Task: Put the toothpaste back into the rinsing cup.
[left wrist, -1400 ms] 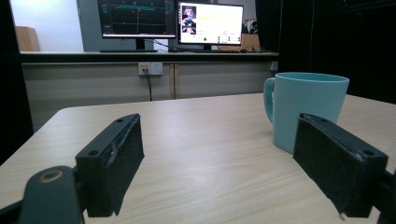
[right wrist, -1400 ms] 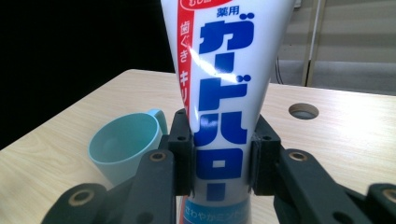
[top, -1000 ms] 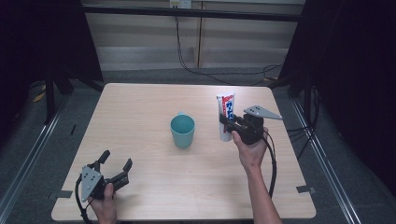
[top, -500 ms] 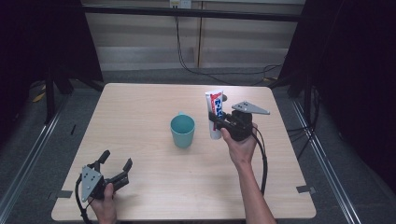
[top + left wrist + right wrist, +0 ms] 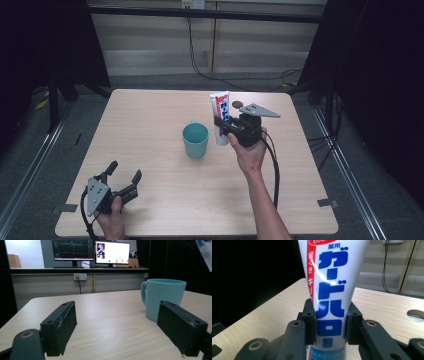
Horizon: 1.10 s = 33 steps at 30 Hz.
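My right gripper (image 5: 223, 125) is shut on a white toothpaste tube (image 5: 221, 116) with red and blue print, held upright just right of a teal mug (image 5: 195, 140) standing mid-table. In the right gripper view both pads press the tube (image 5: 331, 300) at its lower part, my gripper (image 5: 330, 326) around it. My left gripper (image 5: 124, 175) rests open near the table's front left corner, nothing between its fingers. In the left gripper view the open gripper (image 5: 125, 325) points over the tabletop toward the mug (image 5: 163, 298), whose handle faces left.
The light wooden table (image 5: 150, 120) has a round cable hole (image 5: 237, 104) near its back right. A cable trails from the right gripper along the forearm. Monitors (image 5: 91, 251) stand on a bench beyond the table. Dark curtains flank both sides.
My right gripper has carried the toothpaste tube leftward, closer to the mug. The left gripper has stayed still.
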{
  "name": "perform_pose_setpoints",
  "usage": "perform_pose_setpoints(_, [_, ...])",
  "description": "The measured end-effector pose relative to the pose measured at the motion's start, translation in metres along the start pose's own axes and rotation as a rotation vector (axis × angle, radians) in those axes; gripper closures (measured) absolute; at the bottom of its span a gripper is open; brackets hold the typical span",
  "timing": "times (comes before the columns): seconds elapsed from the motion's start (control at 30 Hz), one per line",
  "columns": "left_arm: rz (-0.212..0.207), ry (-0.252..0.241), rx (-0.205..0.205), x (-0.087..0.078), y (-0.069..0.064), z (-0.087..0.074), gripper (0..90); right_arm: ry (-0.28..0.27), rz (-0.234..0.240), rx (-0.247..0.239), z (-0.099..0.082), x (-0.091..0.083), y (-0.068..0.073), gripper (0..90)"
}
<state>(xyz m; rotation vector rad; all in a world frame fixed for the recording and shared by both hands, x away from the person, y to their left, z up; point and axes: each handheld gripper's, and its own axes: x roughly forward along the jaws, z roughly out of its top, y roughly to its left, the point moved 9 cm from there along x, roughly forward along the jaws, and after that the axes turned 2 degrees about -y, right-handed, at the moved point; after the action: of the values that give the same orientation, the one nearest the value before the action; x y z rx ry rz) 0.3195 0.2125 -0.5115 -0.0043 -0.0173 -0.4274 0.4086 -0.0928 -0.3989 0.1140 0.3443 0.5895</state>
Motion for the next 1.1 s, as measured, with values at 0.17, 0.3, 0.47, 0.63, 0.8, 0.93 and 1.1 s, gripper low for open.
perform_pose_setpoints(0.17, [0.000,0.000,0.001,0.000,0.000,0.000,16.0,0.004,0.007,-0.024,0.003,0.008,0.009,68.0])
perform_pose_setpoints(0.3, [0.000,0.001,0.001,0.000,0.000,0.000,16.0,0.005,0.022,-0.028,0.006,0.014,0.014,68.0])
perform_pose_setpoints(0.47, [-0.003,-0.008,-0.020,0.001,-0.002,0.000,16.0,0.006,0.031,-0.030,0.009,0.022,0.019,68.0])
perform_pose_setpoints(0.63, [0.000,-0.001,-0.014,0.000,-0.001,0.000,16.0,0.018,0.045,-0.042,0.011,0.029,0.027,68.0])
perform_pose_setpoints(0.8, [0.008,-0.003,-0.021,0.001,-0.001,0.000,16.1,0.033,0.050,-0.050,0.009,0.036,0.031,68.0])
perform_pose_setpoints(0.93, [0.009,-0.003,-0.014,0.000,0.000,0.000,16.1,0.049,0.052,-0.060,0.008,0.042,0.032,68.0])
perform_pose_setpoints(1.1, [0.008,-0.007,-0.014,0.001,0.000,0.001,16.1,0.066,0.058,-0.061,0.004,0.053,0.033,67.9])
